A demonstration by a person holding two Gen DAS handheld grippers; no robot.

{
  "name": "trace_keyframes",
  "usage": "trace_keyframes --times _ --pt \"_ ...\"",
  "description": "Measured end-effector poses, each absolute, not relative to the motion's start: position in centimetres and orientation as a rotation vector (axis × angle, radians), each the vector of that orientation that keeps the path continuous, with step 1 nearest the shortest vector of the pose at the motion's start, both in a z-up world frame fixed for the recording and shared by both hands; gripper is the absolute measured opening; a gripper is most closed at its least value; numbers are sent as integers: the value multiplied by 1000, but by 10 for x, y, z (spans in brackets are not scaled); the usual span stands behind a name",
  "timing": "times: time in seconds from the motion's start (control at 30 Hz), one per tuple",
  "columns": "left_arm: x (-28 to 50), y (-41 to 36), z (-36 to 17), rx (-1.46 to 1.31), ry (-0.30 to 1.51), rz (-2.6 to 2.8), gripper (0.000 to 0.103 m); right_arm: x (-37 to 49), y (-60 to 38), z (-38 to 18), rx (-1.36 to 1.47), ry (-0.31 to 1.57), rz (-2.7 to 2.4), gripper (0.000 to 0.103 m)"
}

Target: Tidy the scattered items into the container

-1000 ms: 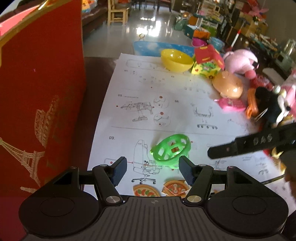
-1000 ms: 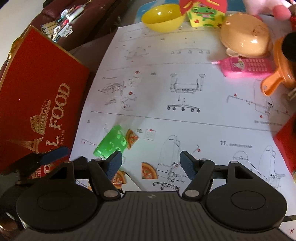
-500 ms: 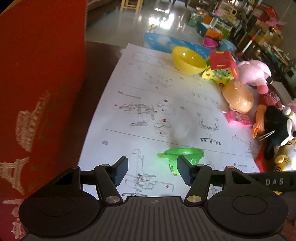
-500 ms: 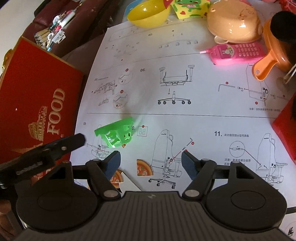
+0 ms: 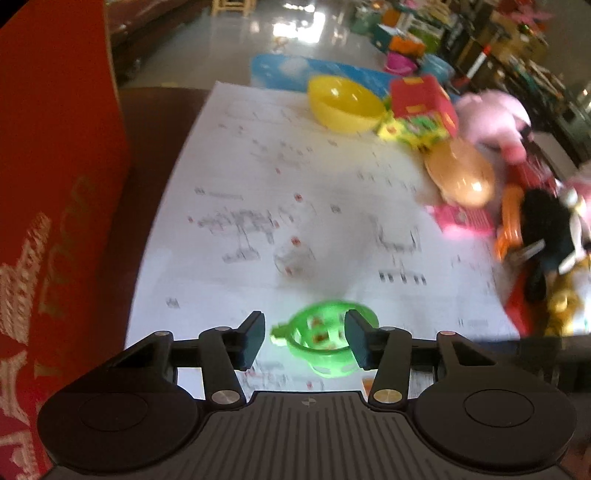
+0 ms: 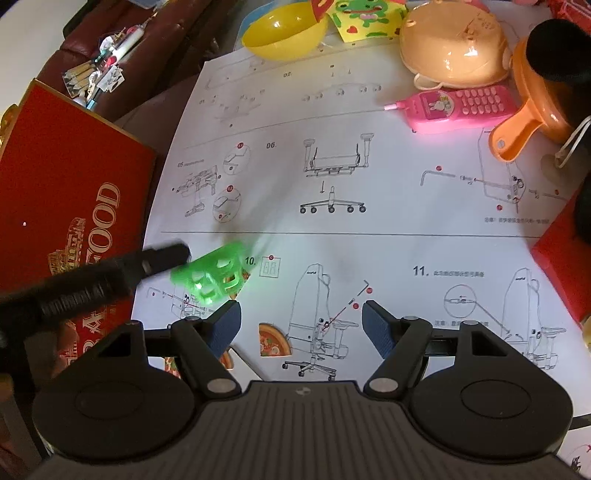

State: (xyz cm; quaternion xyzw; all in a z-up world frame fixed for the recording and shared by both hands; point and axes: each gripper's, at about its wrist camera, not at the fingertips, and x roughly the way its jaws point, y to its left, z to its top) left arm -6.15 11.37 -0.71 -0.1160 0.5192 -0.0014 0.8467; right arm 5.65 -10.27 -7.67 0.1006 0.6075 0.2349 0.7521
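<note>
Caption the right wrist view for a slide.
Open right gripper hovers over the printed instruction sheet while the left gripper touches a green perforated plastic basket.

You are in a lived-in home room, likely a living room used for play: a dark red leather sofa (image 6: pixel 122 48) edges the table, and a glossy tiled floor (image 5: pixel 236 40) runs back to a wooden chair (image 5: pixel 231 3) and shelves crowded with boxes and toys (image 5: pixel 454 40). Your table is covered by a chair-assembly instruction sheet (image 6: pixel 332 177) strewn with children's things, such as a pink toy phone (image 6: pixel 454 109), a yellow bowl (image 6: pixel 284 29) and a pink plush (image 5: pixel 495 118).
</note>
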Motion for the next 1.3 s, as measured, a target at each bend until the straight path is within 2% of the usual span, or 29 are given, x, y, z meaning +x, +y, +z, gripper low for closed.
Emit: trace_keyframes --times 0.43,0.53,0.6,0.63,0.7,0.73,0.77,0.83,1.17,1.3 --pt "-99 92 -16 -147 1071 -50 62 55 -89 -70 225 1293 574 66" --pt "-100 96 -17 -153 1072 -43 61 52 -78 -72 184 1290 595 60" --pt "-100 98 -17 -158 1078 -44 57 52 -71 -75 165 1290 603 50" --pt "-100 98 -18 -158 1081 -50 52 52 -68 -77 158 1288 606 46" --pt "-99 96 -20 -151 1091 -65 30 51 -63 -81 149 1287 616 35" --pt "-100 94 -22 -144 1096 -67 12 51 -62 -83 149 1292 622 32" --pt "-100 93 -24 -142 1101 -72 6 49 -62 -85 149 1296 625 27" --pt "-102 91 -25 -140 1101 -85 5 45 -63 -88 139 1296 627 22" --pt "-103 87 -27 -128 1109 -90 6 28 -65 -88 40 1217 642 21" --pt "-104 86 -27 -118 1101 -84 9 29 -64 -89 33 1217 655 21"
